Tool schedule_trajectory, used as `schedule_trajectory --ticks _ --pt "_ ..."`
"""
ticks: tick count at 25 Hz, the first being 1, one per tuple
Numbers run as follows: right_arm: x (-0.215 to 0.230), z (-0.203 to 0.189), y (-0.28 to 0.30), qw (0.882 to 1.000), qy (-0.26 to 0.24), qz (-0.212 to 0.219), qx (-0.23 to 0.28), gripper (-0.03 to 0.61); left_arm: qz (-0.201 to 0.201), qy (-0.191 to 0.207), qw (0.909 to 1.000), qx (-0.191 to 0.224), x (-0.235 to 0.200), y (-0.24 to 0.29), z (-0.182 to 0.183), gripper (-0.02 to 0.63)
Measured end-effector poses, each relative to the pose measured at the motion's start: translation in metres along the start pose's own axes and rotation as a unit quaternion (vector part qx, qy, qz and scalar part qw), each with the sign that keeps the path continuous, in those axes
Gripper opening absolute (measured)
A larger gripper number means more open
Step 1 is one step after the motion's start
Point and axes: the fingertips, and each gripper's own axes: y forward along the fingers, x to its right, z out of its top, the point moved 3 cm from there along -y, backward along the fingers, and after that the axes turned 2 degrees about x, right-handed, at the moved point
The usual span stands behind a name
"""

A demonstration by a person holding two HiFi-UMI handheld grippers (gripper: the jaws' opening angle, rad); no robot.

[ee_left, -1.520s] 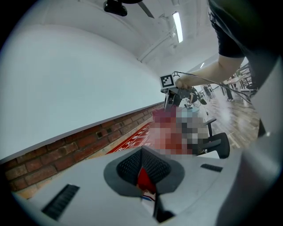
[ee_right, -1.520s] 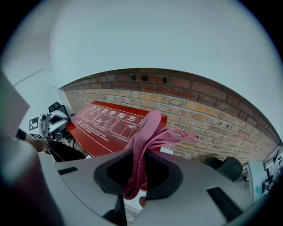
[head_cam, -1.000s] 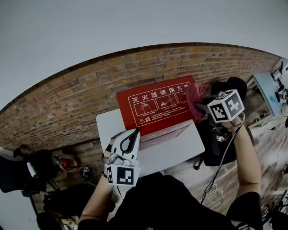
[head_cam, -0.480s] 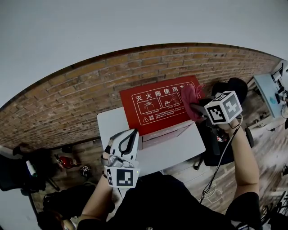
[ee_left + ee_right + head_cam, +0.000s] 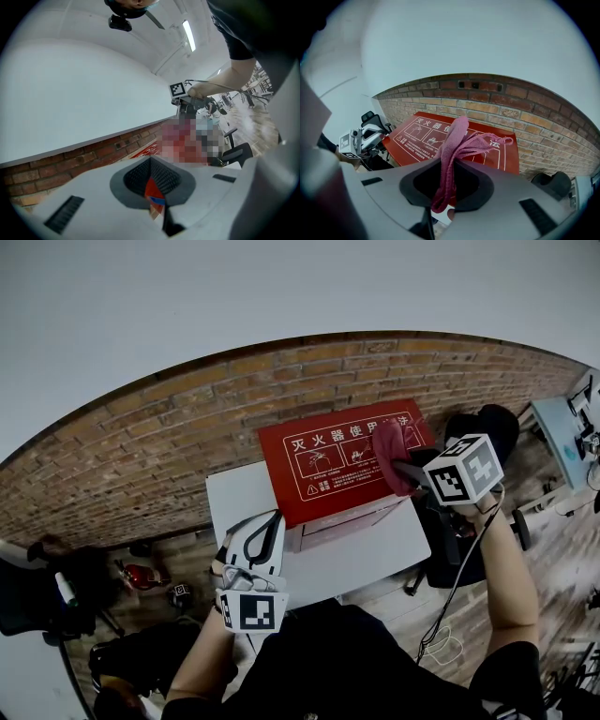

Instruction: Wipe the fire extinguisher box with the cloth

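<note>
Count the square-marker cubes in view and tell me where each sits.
2. One marker cube is on the left gripper, by the white table's near corner. The other is on the right gripper, whose fingers pinch the pink cloth on the red box.

Head view looks steeply down; left gripper view and right gripper view both face the fire extinguisher box (image 5: 328,465)
</note>
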Motion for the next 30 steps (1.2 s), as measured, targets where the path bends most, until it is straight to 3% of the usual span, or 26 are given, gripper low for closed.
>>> schedule_trajectory --ticks 16,30 --pt "-0.035 0.011 0.011 1.000 -0.018 0.022 0.007 0.073 0.006 -0.004 0.9998 -0.018 -0.006 -0.010 -0.012 0.029" --pt "-0.088 0.027 0.030 0.997 -0.042 0.069 0.012 0.073 0.012 -0.005 0.9993 -0.034 -0.010 -0.027 -0.023 0.030"
